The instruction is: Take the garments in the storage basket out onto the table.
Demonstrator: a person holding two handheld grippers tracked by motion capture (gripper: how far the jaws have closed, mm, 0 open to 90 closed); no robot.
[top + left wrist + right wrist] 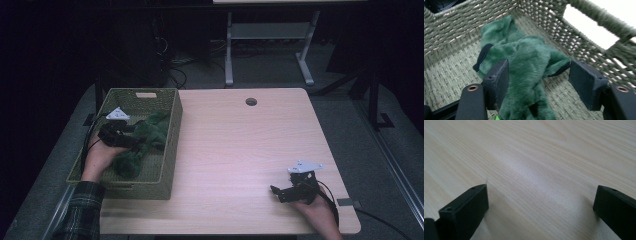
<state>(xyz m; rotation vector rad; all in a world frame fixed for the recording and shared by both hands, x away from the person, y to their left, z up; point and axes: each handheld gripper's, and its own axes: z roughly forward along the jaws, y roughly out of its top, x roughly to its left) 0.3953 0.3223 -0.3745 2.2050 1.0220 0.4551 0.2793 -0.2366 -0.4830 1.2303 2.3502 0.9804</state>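
My left gripper (pixel 539 82), jaws part-open, straddles the green plush toy (pixel 524 65) inside the woven basket (pixel 446 27); contact seemingly one-sided. Risk: pinching only fur, toy slips.

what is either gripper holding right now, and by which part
Nothing is firmly held yet. The left gripper straddles the middle of the furry green plush toy inside the woven basket, one side not touching. The right gripper is open over the wooden table.
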